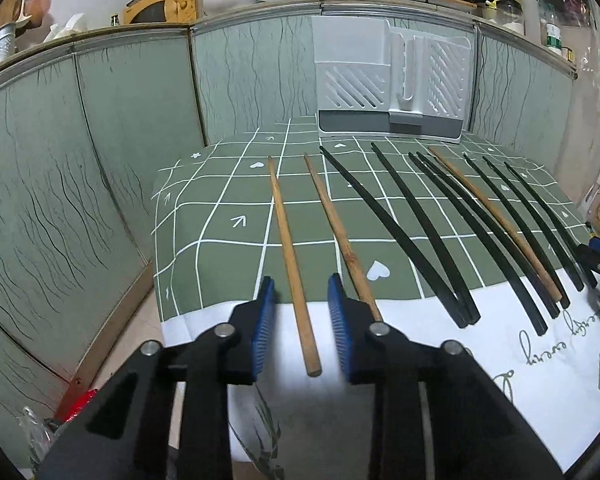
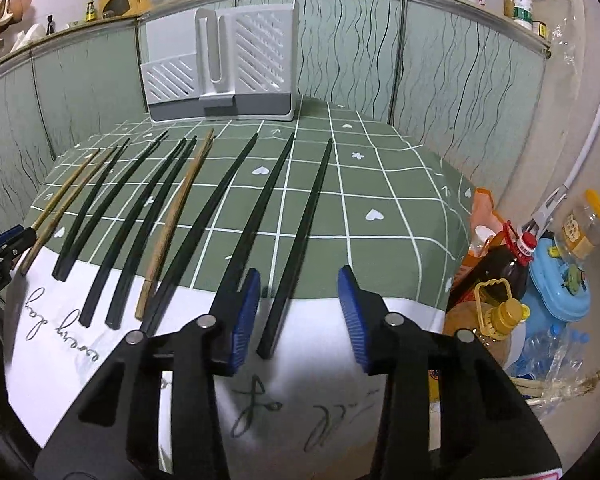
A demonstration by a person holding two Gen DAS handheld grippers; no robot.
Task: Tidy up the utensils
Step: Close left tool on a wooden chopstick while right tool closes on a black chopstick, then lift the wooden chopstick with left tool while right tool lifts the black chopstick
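Left gripper (image 1: pixel 300 300): blue pads (image 1: pixel 264 320) spread, straddling the butt of the leftmost wooden chopstick (image 1: pixel 290 256) at the near edge of the table, neither pad touching it; second wooden chopstick (image 1: pixel 340 232) just beside the right pad, partly hidden behind it.

Right gripper (image 2: pixel 298 300): pads (image 2: pixel 352 312) spread, straddling the butt of the rightmost black chopstick (image 2: pixel 300 236), not touching; next black chopstick (image 2: pixel 260 208) passing behind the left pad.

Between the two, across the green checked cloth (image 2: pixel 400 216): the remaining chopsticks in a loose row, black ones (image 1: pixel 420 232) mostly, one more wooden one (image 1: pixel 496 220) among them, tips toward the far edge, butts over the white band of the cloth at the near edge; two black ones crossing at their butts left of centre.

At the far edge, centre: white slotted holder (image 1: pixel 392 80) with grey base, upright against the green panelled wall (image 1: pixel 100 140).

Beyond the right edge, on the floor: oil bottles (image 2: pixel 496 312) and other clutter.
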